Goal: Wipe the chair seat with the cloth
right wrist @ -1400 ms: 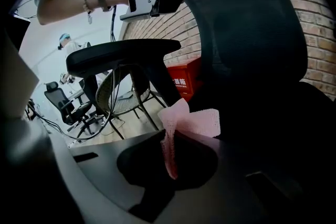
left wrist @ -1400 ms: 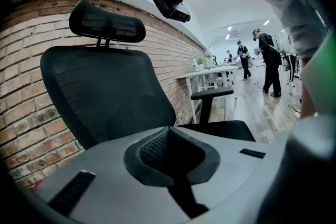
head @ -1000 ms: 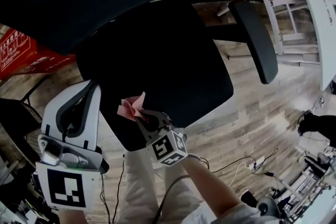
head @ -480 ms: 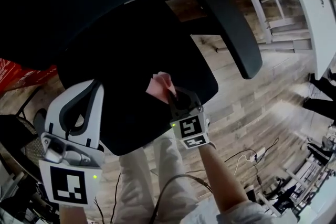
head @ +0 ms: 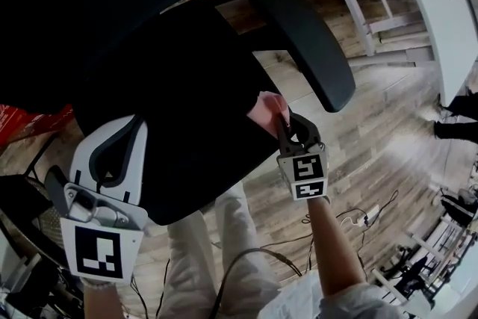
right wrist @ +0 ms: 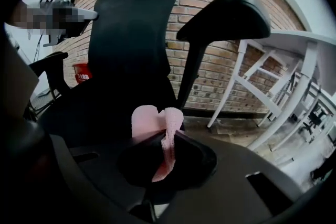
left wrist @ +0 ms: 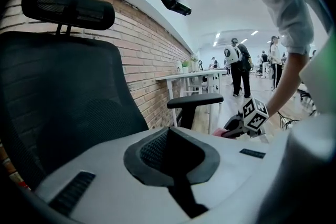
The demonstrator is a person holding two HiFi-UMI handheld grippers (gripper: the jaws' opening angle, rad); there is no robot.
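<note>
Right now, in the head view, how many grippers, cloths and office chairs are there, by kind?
Grippers: 2 (left gripper, right gripper)
Cloths: 1 (pink cloth, pinched in the right gripper)
Chairs: 1 (black chair)
Total: 4

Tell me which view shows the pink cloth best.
Right gripper view: the cloth sits large and central, pinched in the jaws. Head view shows it small; left gripper view only a distant pink sliver.
</note>
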